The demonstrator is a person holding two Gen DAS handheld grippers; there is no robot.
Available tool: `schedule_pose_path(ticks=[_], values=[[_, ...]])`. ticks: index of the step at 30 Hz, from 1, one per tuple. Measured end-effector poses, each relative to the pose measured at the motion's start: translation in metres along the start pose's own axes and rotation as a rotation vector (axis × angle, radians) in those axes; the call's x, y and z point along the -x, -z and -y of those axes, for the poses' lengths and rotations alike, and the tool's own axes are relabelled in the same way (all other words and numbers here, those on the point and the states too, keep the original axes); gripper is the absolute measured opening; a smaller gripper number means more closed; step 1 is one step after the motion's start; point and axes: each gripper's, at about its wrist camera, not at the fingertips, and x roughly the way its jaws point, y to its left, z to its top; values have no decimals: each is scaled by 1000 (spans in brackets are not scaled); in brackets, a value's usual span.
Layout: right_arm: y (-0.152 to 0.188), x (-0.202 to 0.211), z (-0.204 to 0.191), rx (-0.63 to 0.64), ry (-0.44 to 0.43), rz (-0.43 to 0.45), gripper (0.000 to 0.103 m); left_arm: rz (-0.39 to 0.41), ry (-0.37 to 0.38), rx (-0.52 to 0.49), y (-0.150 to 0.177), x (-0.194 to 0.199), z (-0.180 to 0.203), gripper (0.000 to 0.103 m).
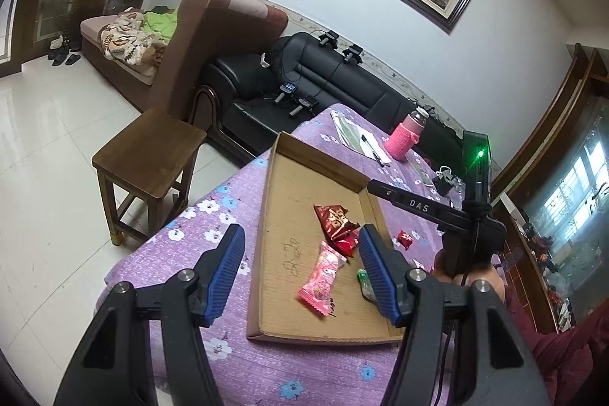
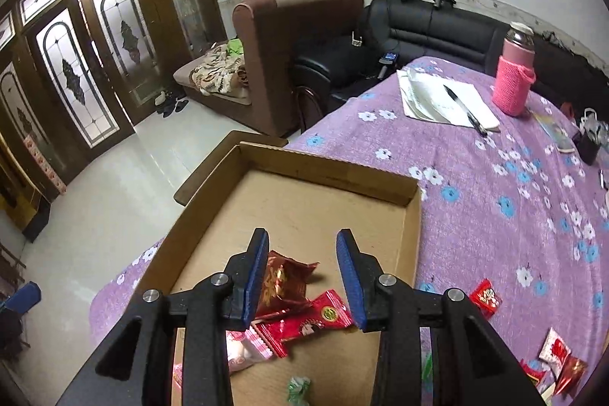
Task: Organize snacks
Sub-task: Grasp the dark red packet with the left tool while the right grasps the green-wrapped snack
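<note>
My shallow cardboard tray sits open on the purple flowered tablecloth, near the table's edge. Inside it lie four snacks that I can make out. A dark red crinkled packet lies toward the middle, and a bright red wrapper with a gold seal overlaps its lower edge. Just beside those is a pink wrapped candy, angled across the tray floor, and a small green-wrapped sweet rests close to the tray's near wall. The rest of the tray floor is bare cardboard with a scribble on it.

My right gripper hangs over the red packets with its blue pads apart and nothing between them; no pad touches a wrapper. My left gripper hovers over the near part of the tray, its pads spread wide and gripping nothing.

Outside the tray, a small red candy lies on the cloth just beside the tray's right wall, and a few more red and white wrappers are bunched further to the right. Far across the table stand a pink-sleeved bottle and some papers with a pen.
</note>
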Motion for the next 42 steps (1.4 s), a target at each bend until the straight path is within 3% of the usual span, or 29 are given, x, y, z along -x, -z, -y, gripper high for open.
schedule_pose_path(ticks=[6, 11, 18, 23, 27, 32, 38, 42], values=[[8, 21, 22, -43, 32, 15, 40, -37, 40, -12, -1, -16, 18, 63], [35, 65, 65, -126, 102, 34, 40, -113, 149, -73, -2, -49, 53, 63], [135, 189, 159, -338, 349, 80, 46, -220, 300, -150, 23, -102, 116, 65], [193, 239, 213, -447, 405, 57, 46, -346, 339, -198, 65, -141, 176, 65], [204, 221, 244, -467, 297, 1, 46, -428, 319, -233, 81, -176, 214, 65], [189, 158, 251, -385, 161, -55, 46, -502, 277, -441, 87, -234, 268, 65], [172, 113, 235, -214, 130, -100, 46, -582, 230, -813, 113, -282, 309, 65], [172, 105, 233, -167, 158, -82, 46, -616, 243, -894, 118, -301, 314, 65]])
